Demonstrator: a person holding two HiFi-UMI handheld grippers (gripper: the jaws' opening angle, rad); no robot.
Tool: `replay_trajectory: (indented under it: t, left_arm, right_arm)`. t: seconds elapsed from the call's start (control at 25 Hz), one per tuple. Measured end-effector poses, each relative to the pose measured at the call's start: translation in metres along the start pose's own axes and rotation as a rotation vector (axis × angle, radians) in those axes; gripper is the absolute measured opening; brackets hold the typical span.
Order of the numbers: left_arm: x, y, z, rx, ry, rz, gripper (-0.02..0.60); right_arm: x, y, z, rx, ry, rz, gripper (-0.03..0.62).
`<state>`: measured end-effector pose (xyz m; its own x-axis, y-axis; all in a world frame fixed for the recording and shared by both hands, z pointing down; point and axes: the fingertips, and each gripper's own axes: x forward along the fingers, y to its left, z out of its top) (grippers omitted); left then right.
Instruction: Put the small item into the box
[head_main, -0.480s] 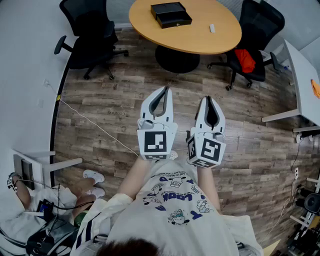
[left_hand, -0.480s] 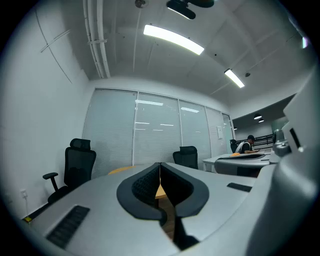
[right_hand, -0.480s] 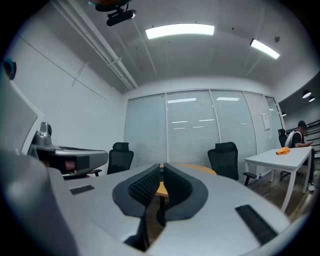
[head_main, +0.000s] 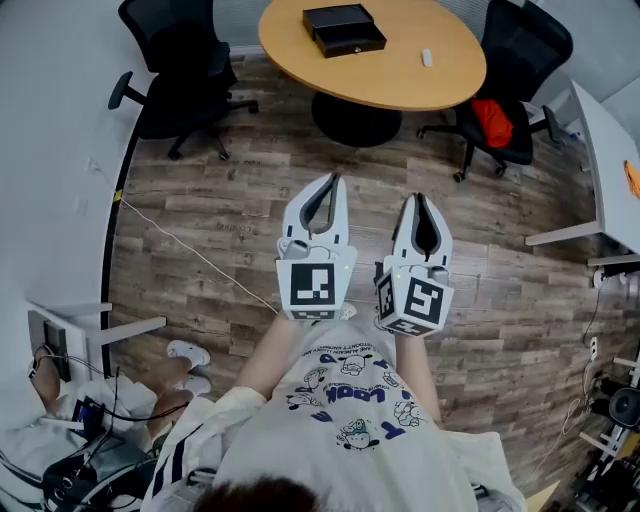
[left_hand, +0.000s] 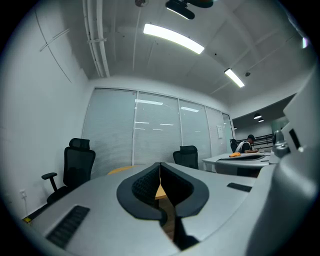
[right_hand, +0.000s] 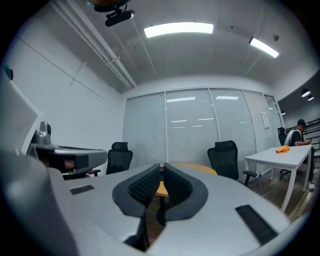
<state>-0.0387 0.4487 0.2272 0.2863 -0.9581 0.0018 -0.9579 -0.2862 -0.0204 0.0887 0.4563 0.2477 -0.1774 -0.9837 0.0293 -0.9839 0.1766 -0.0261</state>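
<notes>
A wood-plank floor (head_main: 230, 200) is seen under a round wooden table (head_main: 400, 75) flanked by black office chairs (head_main: 175, 75), a white desk (head_main: 608, 150) is set aside, and a frosted glass wall (right_hand: 195, 130) is lit by ceiling strip lights (right_hand: 178, 30).

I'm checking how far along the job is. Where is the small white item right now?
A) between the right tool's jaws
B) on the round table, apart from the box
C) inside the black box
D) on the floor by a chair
B: in the head view the small white item lies on the bare top of the round table, clear of the black box to its left.
</notes>
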Motion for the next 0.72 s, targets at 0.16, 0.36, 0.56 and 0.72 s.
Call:
replay_trajectory:
  t: [0.16,0.36,0.56,0.72]
  left_arm:
    - [0.01,0.006,-0.002,-0.004,0.002,0.0,0.015]
    - [0.025,0.018,-0.007,-0.004,0.009,-0.009,0.015]
    - [0.043,0.033,-0.011,-0.004,0.013,-0.011,0.015]
    - [0.052,0.039,-0.016,-0.003,0.022,-0.026,0.015]
  right_arm:
    - [0.012,-0.002,-0.003,-0.003,-0.002,-0.007,0.044]
    - [0.029,-0.006,-0.007,-0.003,0.005,-0.028,0.044]
    - [0.047,-0.005,-0.01,-0.005,0.007,-0.047,0.044]
    - [0.057,-0.001,-0.014,0.004,0.014,-0.061,0.044]
